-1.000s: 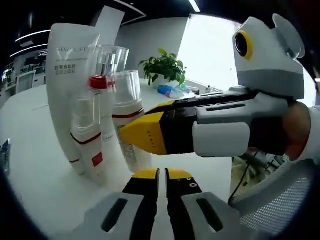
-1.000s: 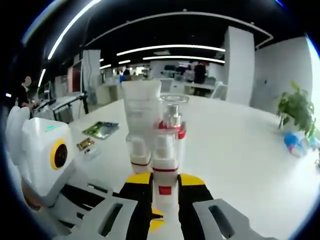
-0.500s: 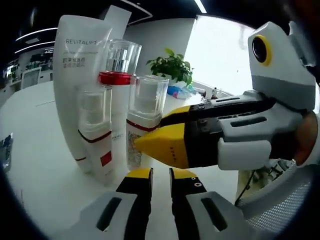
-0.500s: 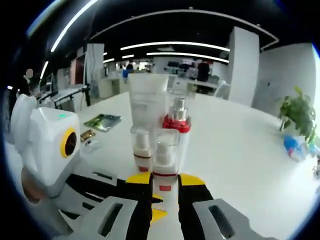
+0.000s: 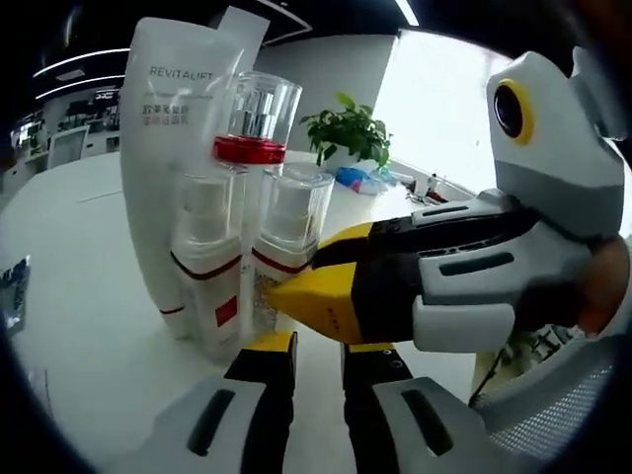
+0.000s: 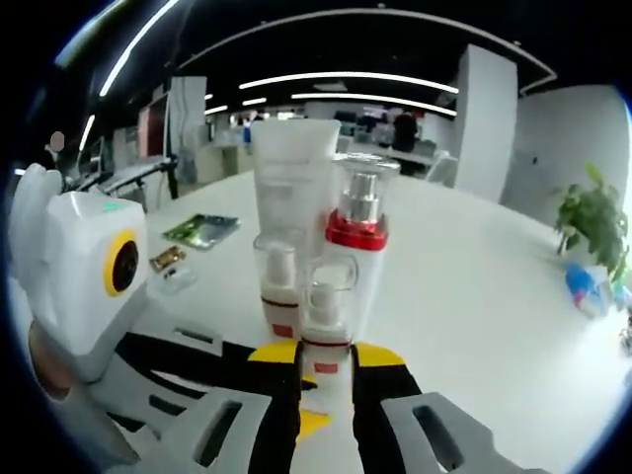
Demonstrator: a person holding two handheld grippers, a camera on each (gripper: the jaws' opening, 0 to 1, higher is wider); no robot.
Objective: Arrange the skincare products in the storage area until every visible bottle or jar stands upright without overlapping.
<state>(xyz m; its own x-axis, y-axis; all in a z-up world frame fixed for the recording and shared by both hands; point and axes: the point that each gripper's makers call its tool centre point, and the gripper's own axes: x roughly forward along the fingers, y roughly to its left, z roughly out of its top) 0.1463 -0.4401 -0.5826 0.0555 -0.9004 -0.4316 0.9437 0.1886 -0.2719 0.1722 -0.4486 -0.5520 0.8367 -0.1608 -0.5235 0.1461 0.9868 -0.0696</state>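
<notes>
Four skincare products stand upright in a tight group on the white table (image 5: 69,296). They are a white tube (image 5: 168,158) (image 6: 291,178), a tall bottle with a red collar (image 5: 255,133) (image 6: 357,232) and two small clear-capped bottles. My right gripper (image 6: 326,360) (image 5: 296,293) is shut on the nearer small bottle (image 6: 327,306) (image 5: 286,237), low on its body. The other small bottle (image 5: 207,272) (image 6: 276,286) stands right beside it. My left gripper (image 5: 319,357) sits just below the right one's yellow tips, its jaws a narrow gap apart with nothing between them.
A potted plant (image 5: 348,133) (image 6: 591,212) and a blue packet (image 6: 586,284) lie at the far side of the table. A flat green packet (image 6: 202,229) and small items (image 6: 170,265) lie to the left. A mesh chair (image 5: 553,395) is close by.
The right gripper has brought the small bottle in against the group. The left gripper's jaws have parted a little. Both cameras have moved closer to the products.
</notes>
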